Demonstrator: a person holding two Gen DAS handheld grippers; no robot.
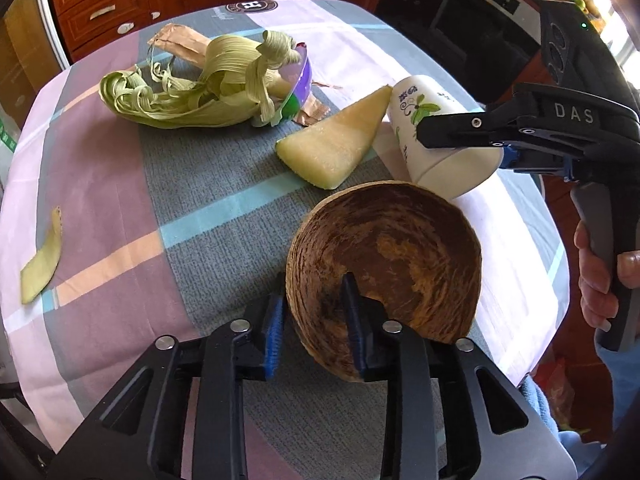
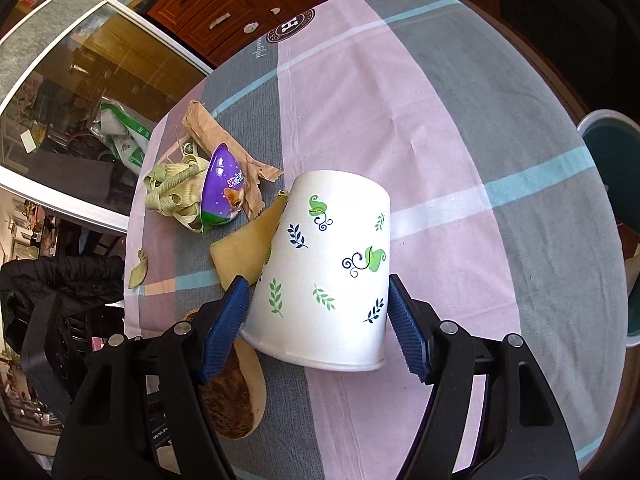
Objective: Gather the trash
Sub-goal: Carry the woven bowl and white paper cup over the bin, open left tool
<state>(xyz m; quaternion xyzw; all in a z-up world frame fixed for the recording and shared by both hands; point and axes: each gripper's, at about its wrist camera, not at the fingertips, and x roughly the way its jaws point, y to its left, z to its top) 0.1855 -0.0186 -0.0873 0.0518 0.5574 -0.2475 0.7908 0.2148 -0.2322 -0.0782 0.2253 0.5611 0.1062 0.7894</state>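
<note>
My left gripper [image 1: 314, 320] is shut on the rim of a brown coconut shell half [image 1: 392, 256], one finger inside and one outside. My right gripper [image 2: 316, 312] is shut on a white paper cup with leaf prints [image 2: 328, 264], held tilted above the table; it also shows in the left wrist view [image 1: 432, 136]. On the tablecloth lie a melon rind wedge [image 1: 336, 144], a pile of green husk strips [image 1: 192, 92], a purple plastic egg shell [image 2: 222, 190], torn brown paper [image 2: 216, 132] and a small husk piece [image 1: 42, 260].
A checked tablecloth [image 1: 120, 184] covers the round table. A wooden drawer cabinet [image 1: 104, 4] stands beyond it. A teal bin [image 2: 612, 152] stands past the table's right edge. A black chair [image 2: 60, 300] is at the left.
</note>
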